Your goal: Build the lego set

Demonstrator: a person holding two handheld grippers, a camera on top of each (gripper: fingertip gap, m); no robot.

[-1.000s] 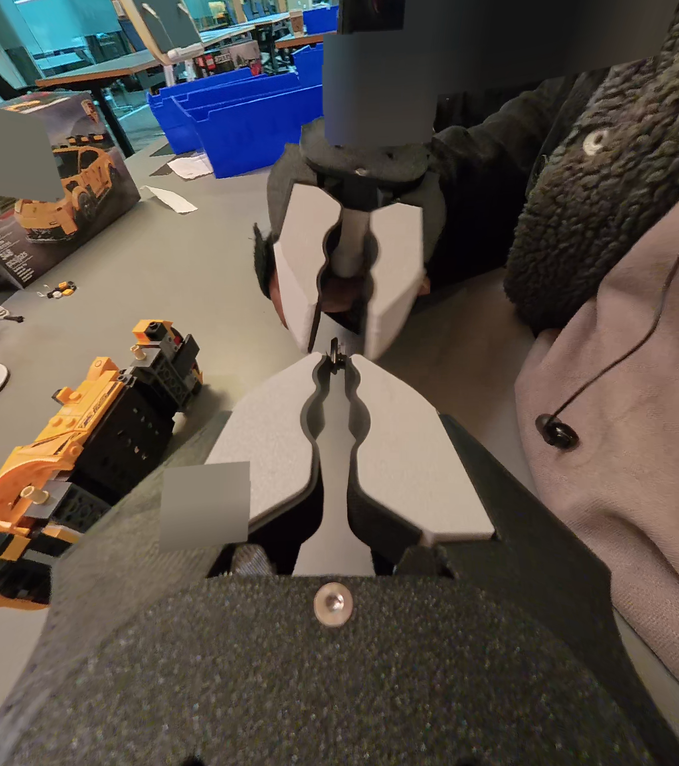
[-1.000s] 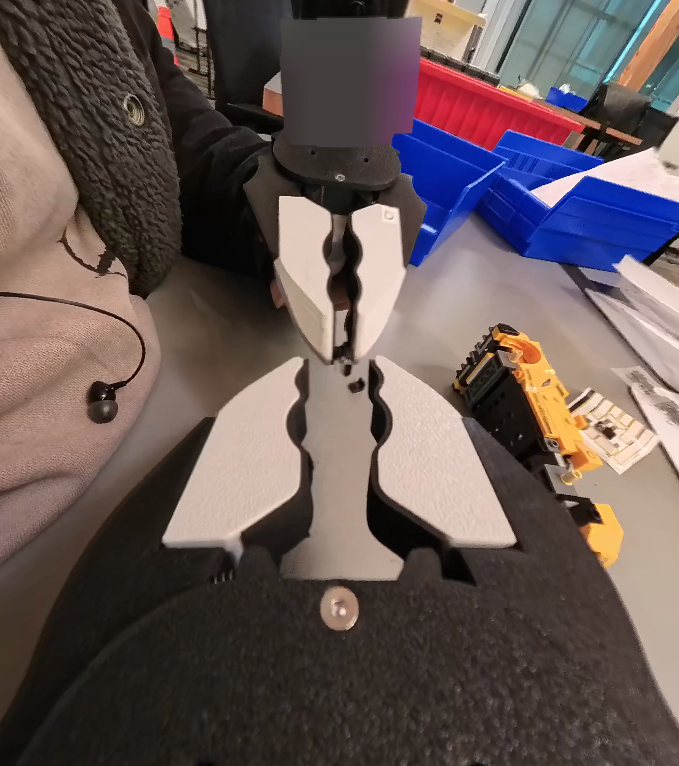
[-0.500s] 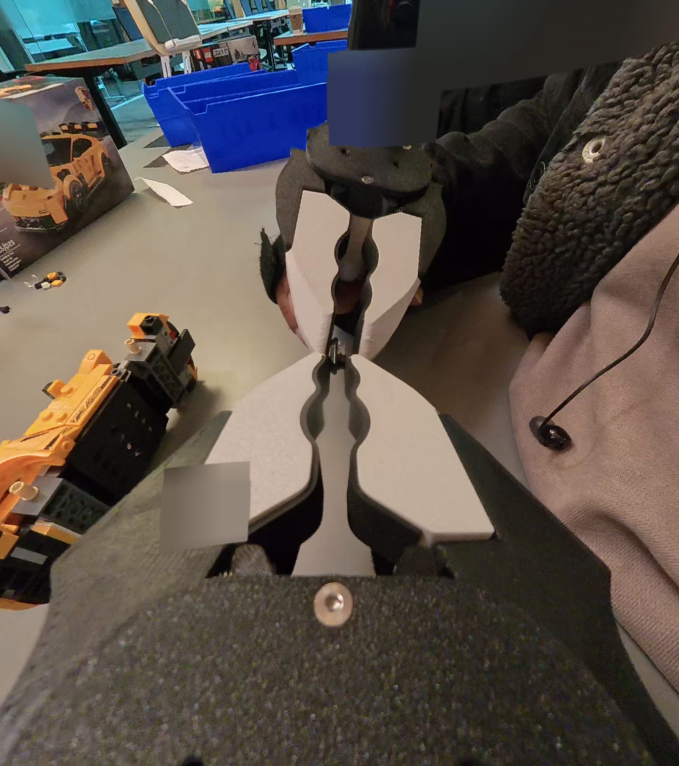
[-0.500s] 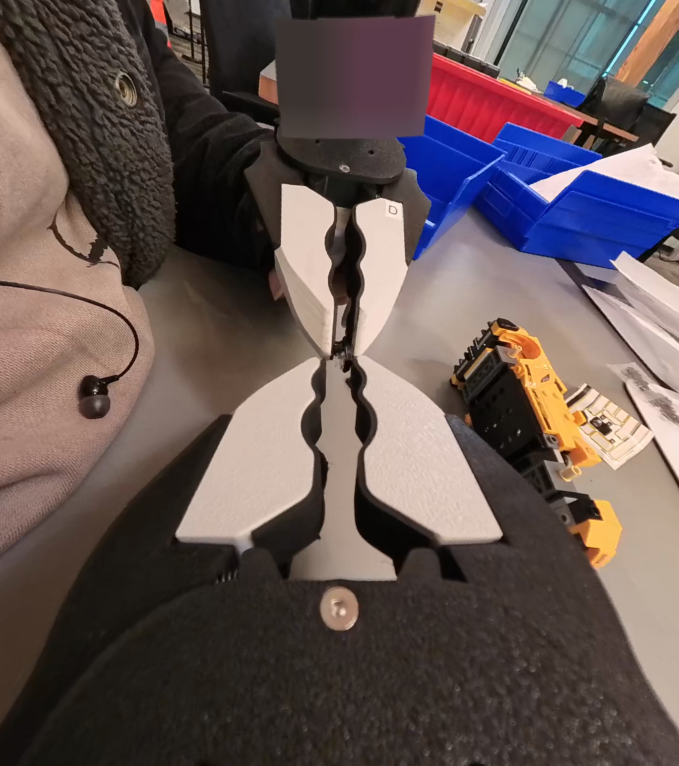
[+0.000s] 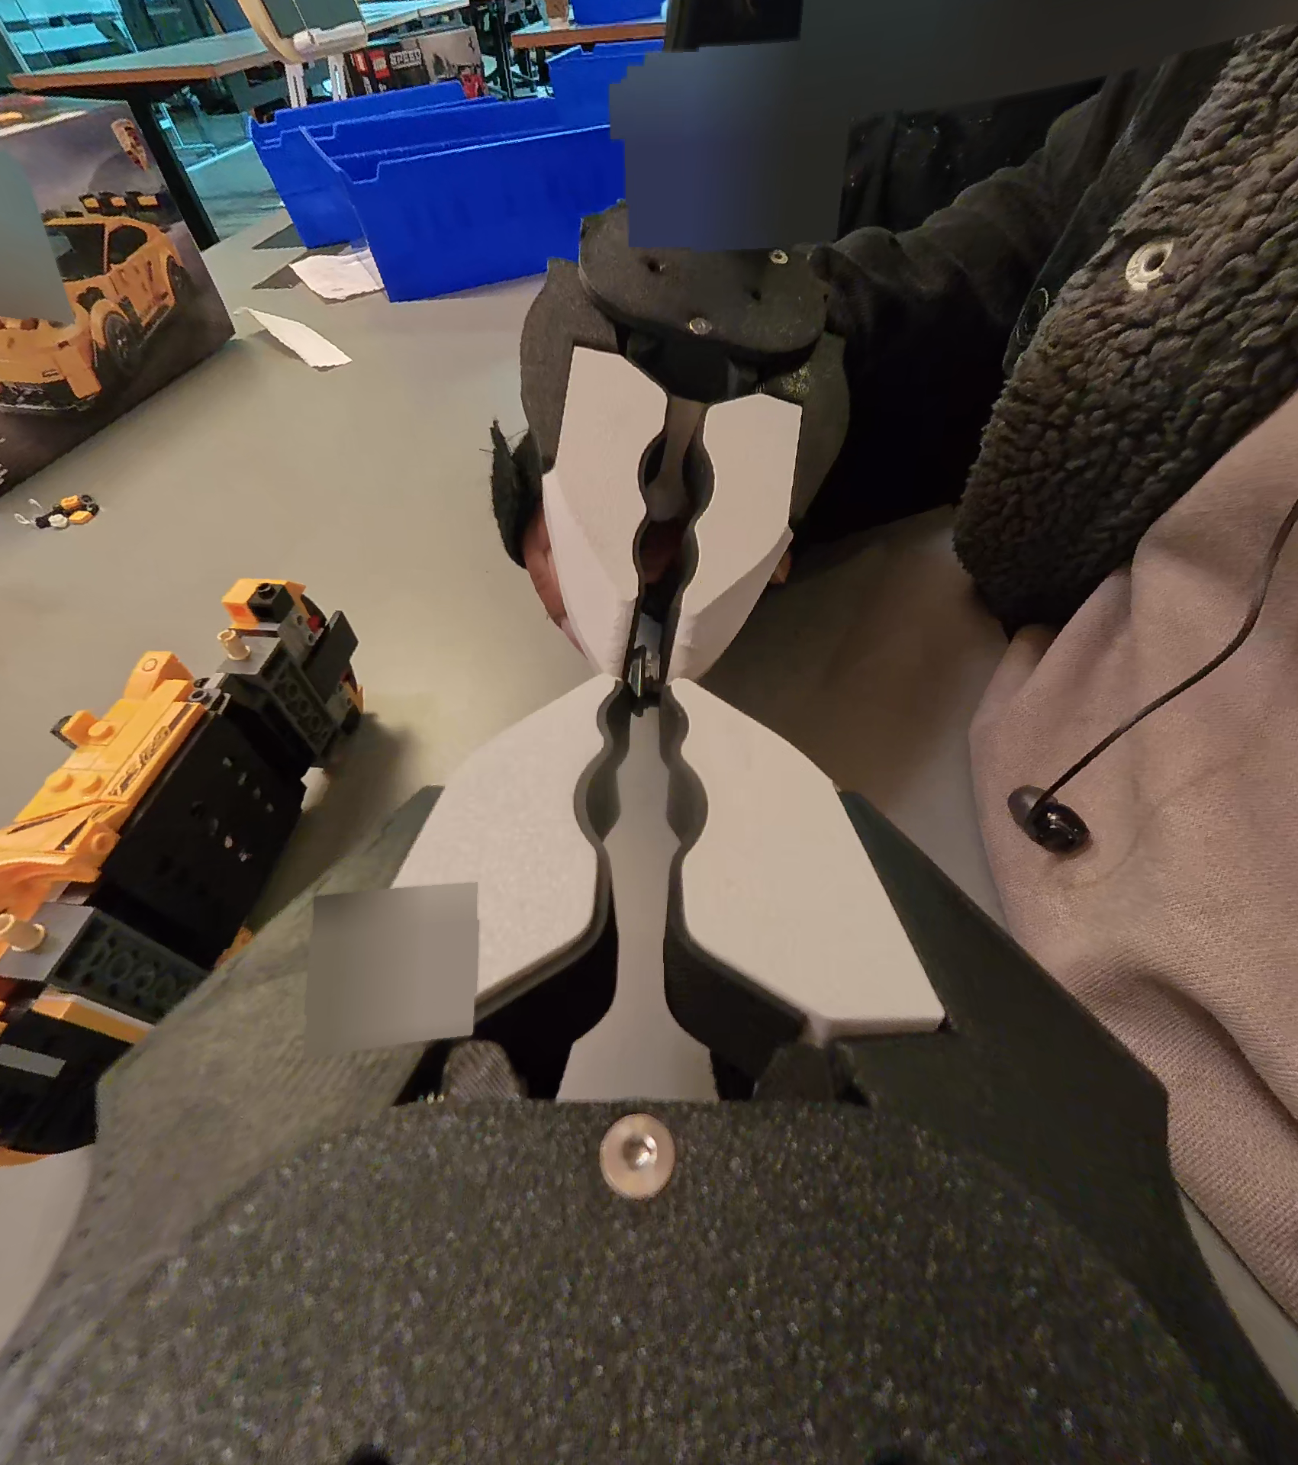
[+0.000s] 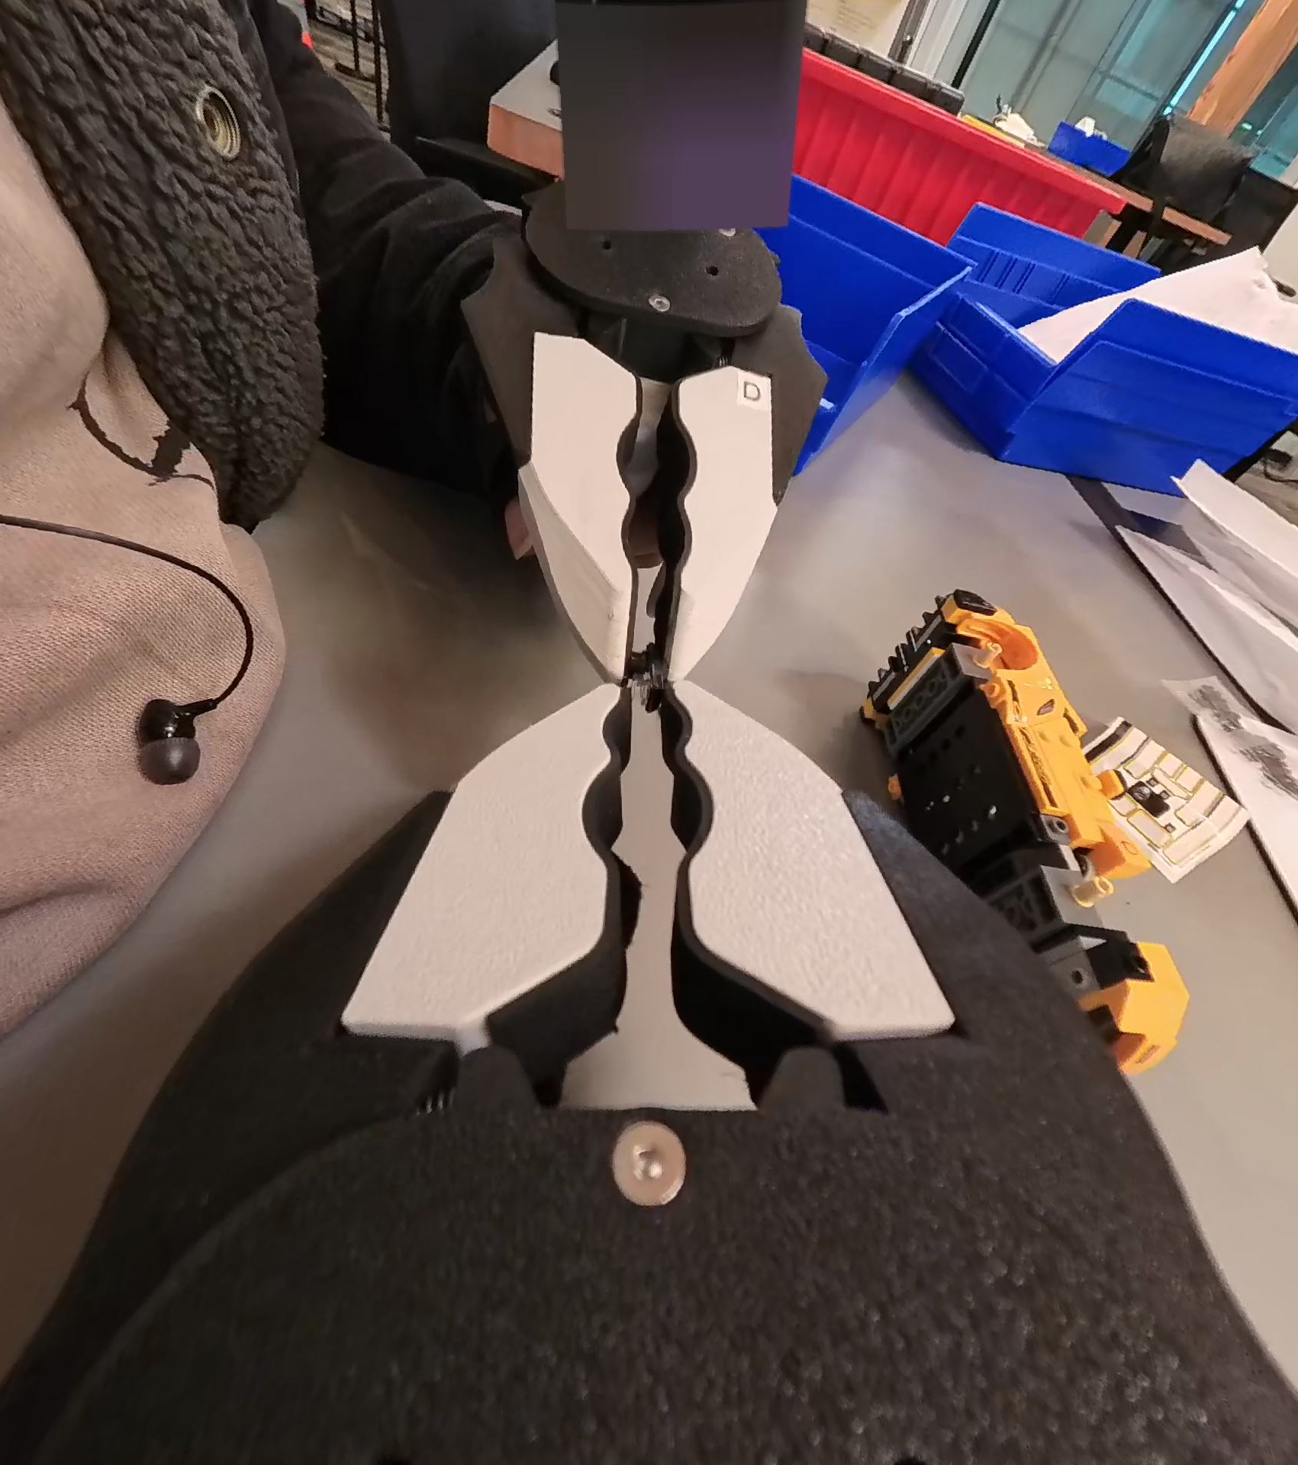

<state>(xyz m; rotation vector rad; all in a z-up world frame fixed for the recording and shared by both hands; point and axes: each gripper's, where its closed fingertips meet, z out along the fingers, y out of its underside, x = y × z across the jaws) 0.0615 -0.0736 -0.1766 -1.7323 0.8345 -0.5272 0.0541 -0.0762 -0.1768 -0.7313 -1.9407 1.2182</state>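
Your left gripper [image 5: 639, 698] and right gripper [image 6: 649, 694] meet tip to tip, both pinching one small black plastic piece [image 5: 641, 675]. Bare grey bench [image 5: 392, 476] lies beneath; blue plastic bins [image 6: 1105, 372] line its far edge, one holding white paper [image 6: 1184, 309].

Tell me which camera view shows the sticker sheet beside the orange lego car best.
The right wrist view: the sticker sheet lies in full sight on the table, touching the orange lego car. In the left wrist view I cannot find the sheet, only the car.

Both hand-held grippers, L [image 5: 639, 698] & R [image 6: 649, 690], closed, tips touching.
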